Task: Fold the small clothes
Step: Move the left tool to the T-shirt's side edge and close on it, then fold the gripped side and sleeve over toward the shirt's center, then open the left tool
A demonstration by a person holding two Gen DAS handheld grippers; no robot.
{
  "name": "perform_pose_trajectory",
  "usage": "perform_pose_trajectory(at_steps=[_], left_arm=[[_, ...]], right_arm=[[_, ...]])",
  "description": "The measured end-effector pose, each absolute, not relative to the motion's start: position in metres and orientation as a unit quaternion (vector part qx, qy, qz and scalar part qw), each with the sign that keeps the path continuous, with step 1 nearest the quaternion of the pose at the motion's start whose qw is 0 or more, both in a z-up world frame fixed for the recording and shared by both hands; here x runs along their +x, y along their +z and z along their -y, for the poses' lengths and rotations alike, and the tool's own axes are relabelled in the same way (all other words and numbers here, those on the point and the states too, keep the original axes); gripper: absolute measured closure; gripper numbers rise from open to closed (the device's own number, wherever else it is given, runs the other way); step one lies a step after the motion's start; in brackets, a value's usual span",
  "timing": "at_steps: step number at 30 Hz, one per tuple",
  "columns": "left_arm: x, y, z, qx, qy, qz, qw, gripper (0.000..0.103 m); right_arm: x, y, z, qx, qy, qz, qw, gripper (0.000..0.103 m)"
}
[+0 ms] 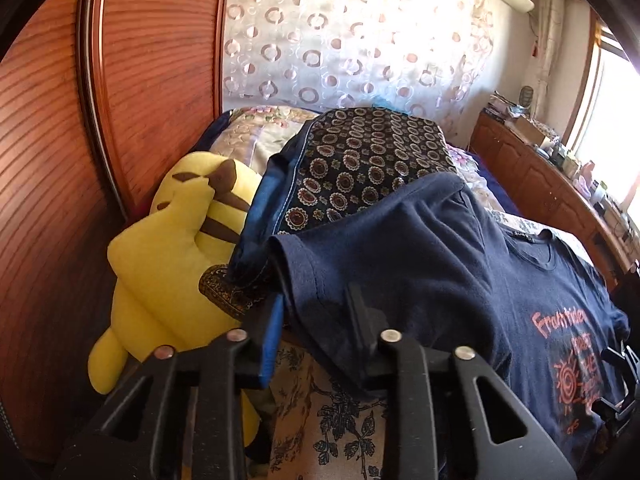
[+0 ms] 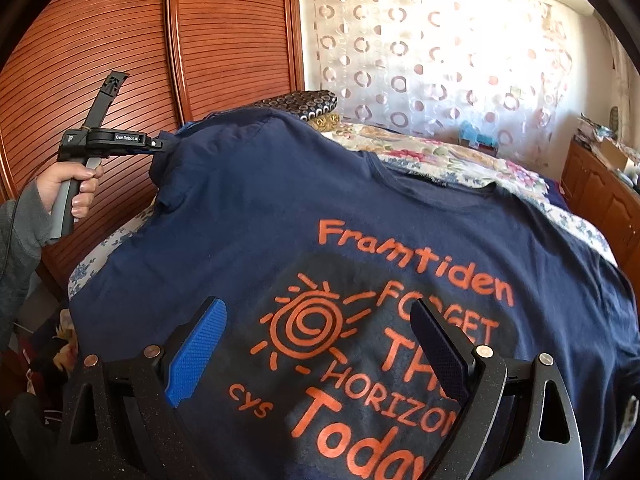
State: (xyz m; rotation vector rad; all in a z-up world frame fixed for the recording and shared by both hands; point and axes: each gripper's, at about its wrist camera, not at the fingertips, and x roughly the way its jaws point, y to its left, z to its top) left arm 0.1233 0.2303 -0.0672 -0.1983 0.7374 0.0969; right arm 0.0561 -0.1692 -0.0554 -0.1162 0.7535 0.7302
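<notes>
A navy T-shirt (image 2: 360, 216) with orange print lies spread front-up on the bed; it also shows in the left wrist view (image 1: 420, 248). My left gripper (image 1: 316, 320) is shut on the shirt's left sleeve and lifts it off the bed; it shows from the side in the right wrist view (image 2: 160, 145). My right gripper (image 2: 320, 344) is open and empty, hovering just above the printed chest, its blue pad (image 2: 200, 352) on the left.
A yellow plush toy (image 1: 168, 264) lies at the bed's left edge against the wooden wardrobe (image 1: 52, 160). A folded dark patterned garment (image 1: 360, 160) sits behind the shirt. Floral bedding (image 2: 440, 156) covers the bed. A wooden cabinet (image 1: 540, 176) stands on the right.
</notes>
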Motion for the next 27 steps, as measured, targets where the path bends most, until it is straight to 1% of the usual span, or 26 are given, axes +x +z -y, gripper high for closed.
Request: perform_pose_trajectory(at_steps=[2, 3, 5, 6, 15, 18, 23, 27], left_arm=[[0.121, -0.064, -0.229, -0.088, 0.049, -0.352, 0.931, 0.080], [0.118, -0.062, -0.227, -0.083, 0.046, -0.345, 0.934, 0.087], [0.115, -0.057, -0.223, -0.075, 0.043, -0.334, 0.939, 0.095], [0.115, -0.055, -0.221, -0.072, 0.038, -0.332, 0.940, 0.098], [0.124, -0.040, -0.199, -0.044, 0.011, -0.328, 0.943, 0.100], [0.124, -0.025, -0.182, -0.048, -0.017, -0.319, 0.946, 0.100], [0.130, 0.016, -0.122, -0.019, -0.084, -0.300, 0.950, 0.100], [0.147, 0.028, -0.073, 0.009, -0.130, -0.310, 0.942, 0.100]], right_arm=[[0.054, -0.058, 0.168, -0.055, 0.347, -0.363, 0.863, 0.009], [0.055, -0.057, 0.167, -0.055, 0.347, -0.360, 0.864, 0.009], [0.055, -0.057, 0.167, -0.054, 0.345, -0.357, 0.867, 0.009], [0.054, -0.058, 0.167, -0.054, 0.345, -0.357, 0.867, 0.009], [0.051, -0.059, 0.168, -0.045, 0.344, -0.356, 0.868, 0.009], [0.052, -0.059, 0.169, -0.042, 0.343, -0.358, 0.868, 0.009], [0.053, -0.059, 0.170, -0.039, 0.341, -0.359, 0.868, 0.009], [0.054, -0.059, 0.170, -0.035, 0.341, -0.359, 0.868, 0.009]])
